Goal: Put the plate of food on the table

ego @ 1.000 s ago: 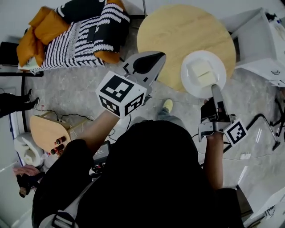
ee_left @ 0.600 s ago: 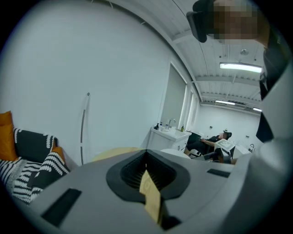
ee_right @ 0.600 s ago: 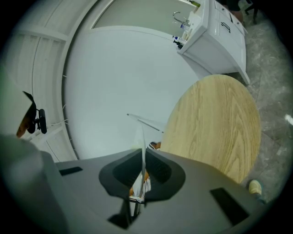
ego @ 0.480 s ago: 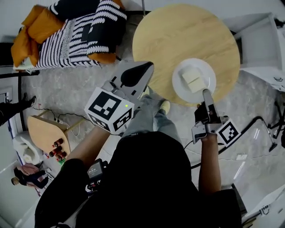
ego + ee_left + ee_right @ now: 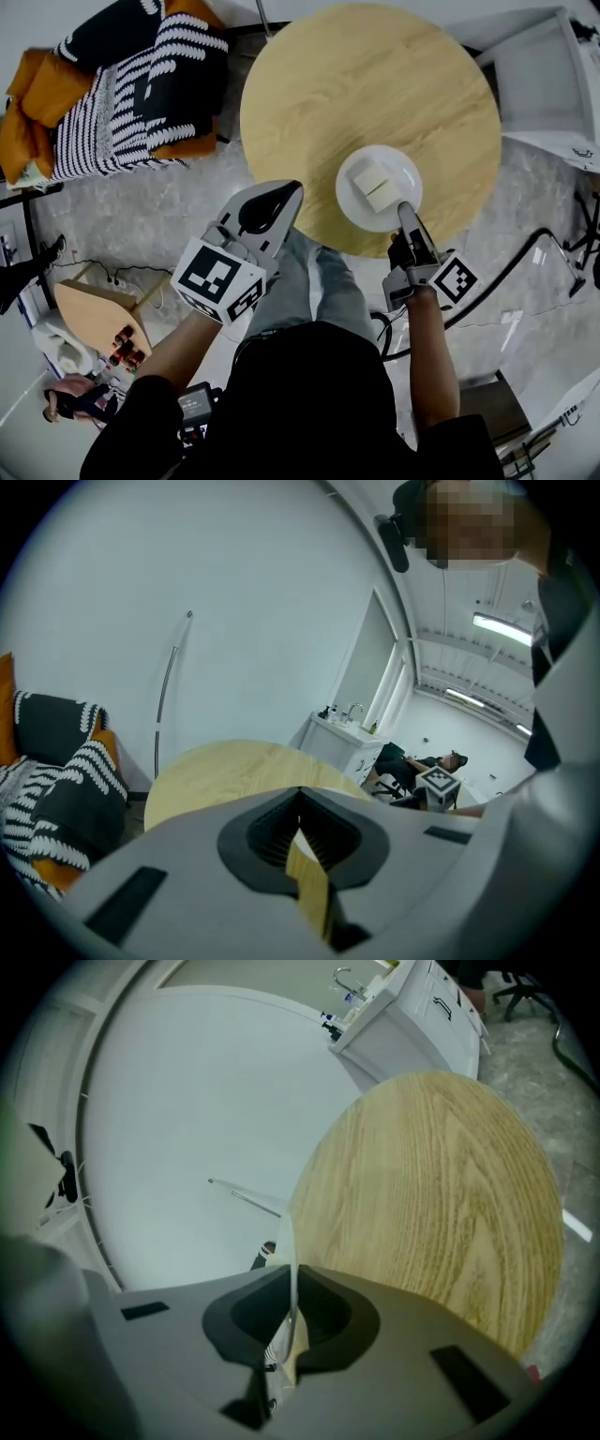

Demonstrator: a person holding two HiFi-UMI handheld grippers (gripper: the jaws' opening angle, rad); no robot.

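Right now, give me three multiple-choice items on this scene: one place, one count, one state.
1. Where is the plate?
A. over the table, by its near edge
B. over the table's far edge
C. off the table entirely

2. How many pieces of food are on it?
A. one
B. two
C. four

3. The right gripper is:
A. open, clear of the plate
B. shut on a food piece
C. shut on the plate's rim

Key:
1 A: the head view shows wood all round the plate, close to the near edge.
2 B: two pale blocks lie side by side.
3 C: its jaws pinch the white rim.
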